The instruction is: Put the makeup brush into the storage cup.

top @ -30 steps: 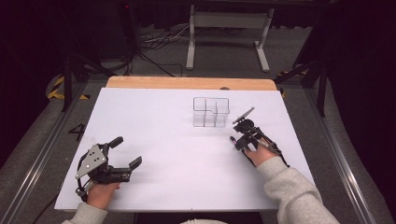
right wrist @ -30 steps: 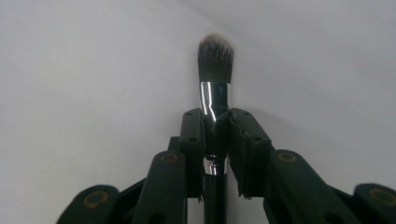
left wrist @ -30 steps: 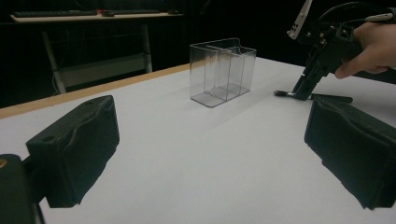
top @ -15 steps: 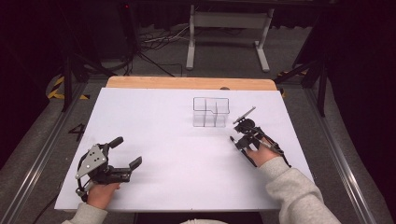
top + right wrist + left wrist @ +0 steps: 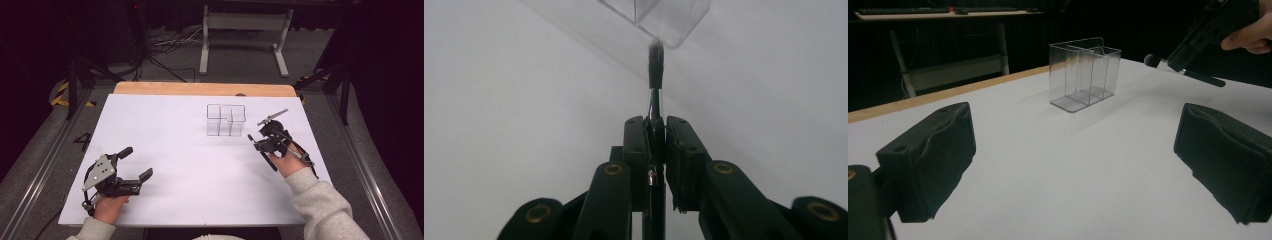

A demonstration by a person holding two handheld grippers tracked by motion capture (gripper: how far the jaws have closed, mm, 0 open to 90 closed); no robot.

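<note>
A clear plastic organizer [image 5: 226, 120] with several compartments stands on the white table [image 5: 175, 135], right of centre toward the back. Just right of it, my right gripper [image 5: 259, 144] is shut on a slim black-handled brush [image 5: 655, 70] and is lifted off the table. In the right gripper view the bristles point at the organizer's bottom corner [image 5: 659, 15], with the jaws [image 5: 655, 127] clamped on the handle. The left gripper view shows that brush [image 5: 1198, 76] beside the organizer [image 5: 1083, 75]. My left gripper [image 5: 137, 162] rests at the front left, open with nothing between its pads [image 5: 928, 160].
A wooden strip [image 5: 200, 88] runs along the table's far edge. Beyond it are a white metal stand [image 5: 242, 30] and cables on the dark floor. Metal rails [image 5: 370, 190] flank the table on both sides.
My right gripper has risen a little with the brush in it, staying beside the organizer. The left gripper has not moved.
</note>
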